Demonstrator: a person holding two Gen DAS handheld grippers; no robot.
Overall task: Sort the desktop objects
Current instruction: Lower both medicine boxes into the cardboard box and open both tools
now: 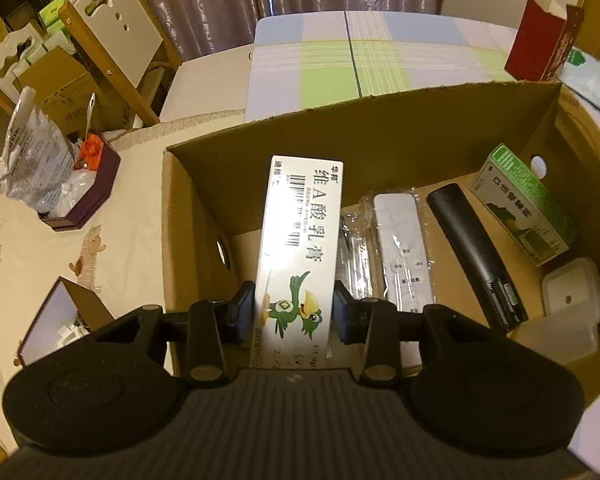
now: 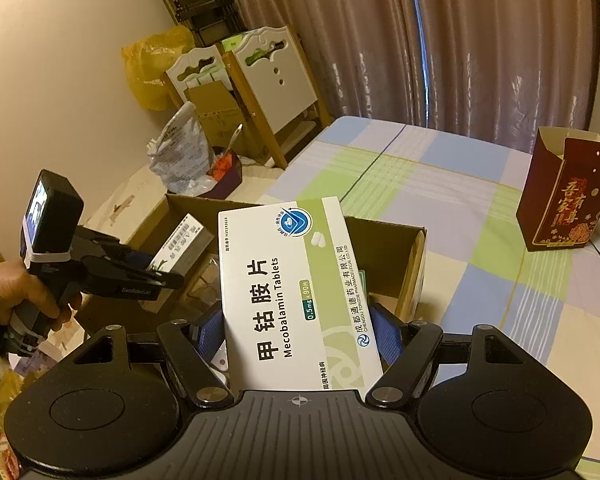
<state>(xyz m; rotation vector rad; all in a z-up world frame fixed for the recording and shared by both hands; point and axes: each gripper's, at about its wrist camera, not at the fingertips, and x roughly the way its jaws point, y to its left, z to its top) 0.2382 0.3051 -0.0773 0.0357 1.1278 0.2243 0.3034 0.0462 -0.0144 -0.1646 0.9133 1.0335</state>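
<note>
My left gripper [image 1: 294,312] is shut on a long white ointment box with a green bird [image 1: 300,248] and holds it over the open cardboard box [image 1: 380,120]. Inside the box lie a white remote in plastic [image 1: 402,244], a black remote [image 1: 474,248], a green medicine box [image 1: 524,204] and a white plastic case [image 1: 572,296]. My right gripper [image 2: 300,340] is shut on a white and green Mecobalamin tablet box [image 2: 292,292], held above the near side of the cardboard box [image 2: 392,248]. The left gripper [image 2: 172,276] shows in the right wrist view with its ointment box [image 2: 182,244].
A dark red paper bag [image 2: 560,196] stands on the checked cloth at the right. A purple tray with a plastic bag [image 1: 80,200] sits left of the cardboard box. Wooden shelf units [image 2: 268,88] and curtains stand behind. A small open box [image 1: 52,320] lies at the left.
</note>
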